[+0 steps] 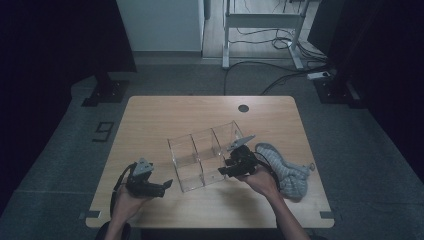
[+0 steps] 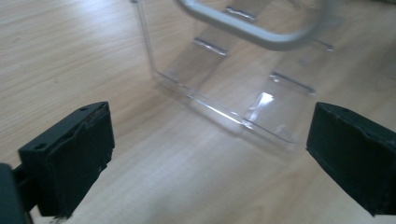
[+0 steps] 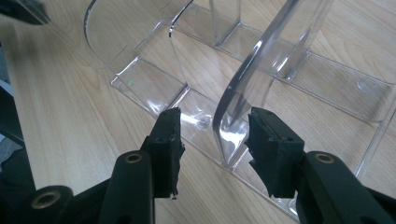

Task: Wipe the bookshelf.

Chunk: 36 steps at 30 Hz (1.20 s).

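Observation:
A clear acrylic organizer (image 1: 205,155) with several compartments stands on the wooden table (image 1: 175,115). My right gripper (image 1: 225,167) is at its right front corner. In the right gripper view its jaws (image 3: 212,140) straddle a curved clear wall of the organizer (image 3: 280,60): the right pad lies against the wall, the left pad stands off it with a gap. My left gripper (image 1: 167,184) is by the table's front left, pointing at the organizer's near end. Its jaws (image 2: 210,154) stand wide open over bare wood, with the organizer (image 2: 224,93) just ahead.
A bundle of grey cloth (image 1: 287,172) lies right of the organizer, behind my right hand. A round cable hole (image 1: 243,108) sits near the table's far edge. Beyond the table are a metal frame and cables on the floor.

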Motion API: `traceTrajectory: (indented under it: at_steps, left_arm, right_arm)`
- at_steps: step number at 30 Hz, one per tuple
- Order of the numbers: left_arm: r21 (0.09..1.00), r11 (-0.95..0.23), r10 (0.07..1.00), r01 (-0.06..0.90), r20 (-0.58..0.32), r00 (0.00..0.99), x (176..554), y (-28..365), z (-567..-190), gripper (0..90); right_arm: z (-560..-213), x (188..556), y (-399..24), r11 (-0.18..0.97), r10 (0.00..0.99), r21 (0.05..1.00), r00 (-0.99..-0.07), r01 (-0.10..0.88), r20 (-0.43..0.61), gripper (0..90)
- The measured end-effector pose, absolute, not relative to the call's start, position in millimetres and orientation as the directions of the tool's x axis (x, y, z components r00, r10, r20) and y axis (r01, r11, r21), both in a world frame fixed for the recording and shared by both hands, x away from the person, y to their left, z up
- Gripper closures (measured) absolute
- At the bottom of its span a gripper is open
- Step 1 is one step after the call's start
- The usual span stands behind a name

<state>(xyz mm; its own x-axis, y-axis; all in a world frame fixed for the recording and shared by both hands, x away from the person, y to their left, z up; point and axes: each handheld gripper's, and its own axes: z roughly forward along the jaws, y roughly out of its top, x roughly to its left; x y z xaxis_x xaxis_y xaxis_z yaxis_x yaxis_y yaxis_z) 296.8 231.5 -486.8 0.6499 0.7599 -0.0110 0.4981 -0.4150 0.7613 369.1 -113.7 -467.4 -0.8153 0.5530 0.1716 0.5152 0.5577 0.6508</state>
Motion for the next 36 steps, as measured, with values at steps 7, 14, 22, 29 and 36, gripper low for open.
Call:
traceTrajectory:
  at_steps: [7,14,22,29,36]
  left_arm:
    - [0.766,-0.437,0.740,0.472,0.008,0.672,298,209,-480,0.0]
    - [0.742,-0.458,0.772,0.489,0.058,0.633,309,186,-480,7.4]
    - [0.728,-0.442,0.797,0.523,0.052,0.602,316,187,-484,16.4]
    - [0.725,-0.440,0.810,0.530,0.065,0.583,319,192,-483,24.1]
    - [0.717,-0.438,0.823,0.542,0.077,0.563,323,194,-484,35.5]
  right_arm:
    - [-469,366,-107,0.566,0.547,0.645,-0.819,0.514,0.172,51.2]
    - [-464,362,-117,0.570,0.546,0.636,-0.818,0.520,0.179,45.4]
    - [-462,351,-143,0.586,0.556,0.617,-0.815,0.525,0.165,43.2]
    - [-458,350,-179,0.545,0.619,0.613,-0.768,0.572,0.165,39.6]
    - [-454,354,-220,0.475,0.712,0.620,-0.687,0.625,0.147,35.6]
